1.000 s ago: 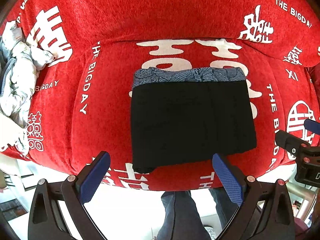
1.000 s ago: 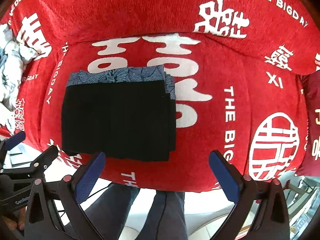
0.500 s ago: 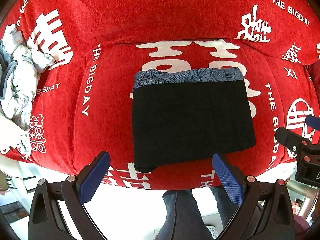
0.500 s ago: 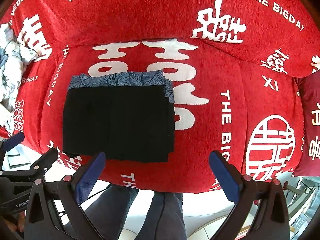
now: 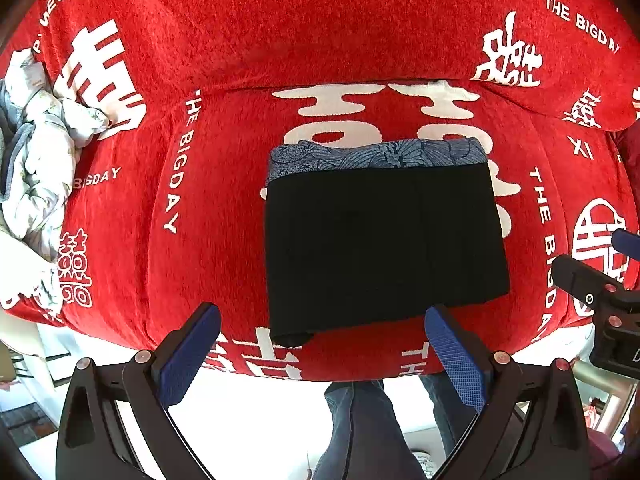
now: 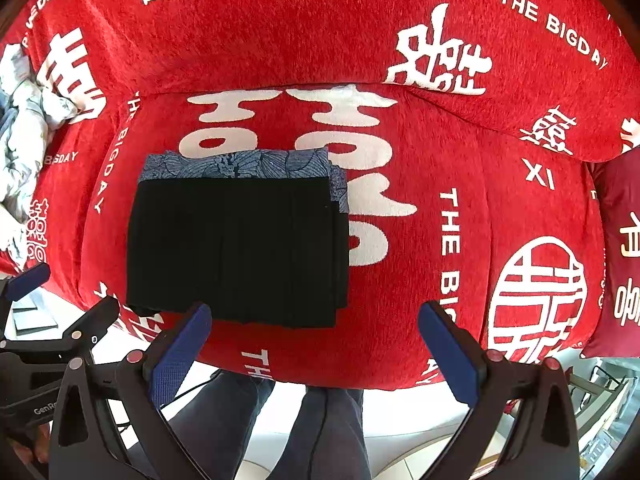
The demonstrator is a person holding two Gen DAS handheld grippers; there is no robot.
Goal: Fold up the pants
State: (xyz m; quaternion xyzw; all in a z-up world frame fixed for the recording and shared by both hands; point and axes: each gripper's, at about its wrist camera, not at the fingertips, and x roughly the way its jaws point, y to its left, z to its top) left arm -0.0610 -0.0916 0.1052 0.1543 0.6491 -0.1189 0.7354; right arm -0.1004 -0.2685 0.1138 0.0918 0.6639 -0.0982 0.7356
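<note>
Far left of both tools, crumpled at the sofa's edge: a pale floral cloth, also seen from the right wrist, well apart from everything else.

Left gripper: spread wide, nothing between the blue pads, held off the front edge of the red sofa cover. Just ahead of it and slightly toward its right finger: the folded black pants, lying flat in a neat rectangle on the seat. Near left corner of the pants bunched into a small lump, between the two fingers but touching neither. Right pad close to the pants' near edge; contact cannot be told. Behind the pants and partly under them: a blue patterned garment, showing as a strip along the far edge.

Below, between the fingers: legs in dark trousers over a pale floor.

Right gripper: likewise spread wide, holding nothing, hovering off the sofa's front edge. In its own view, pants ahead and to the left, near edge just beyond the left pad; blue strip along the far edge and down the right side. Ahead of the right finger: only the red cover with white characters and lettering. Far right: a darker red cushion against the sofa's end.

Each tool visible at the edge of the other's view, side by side.
</note>
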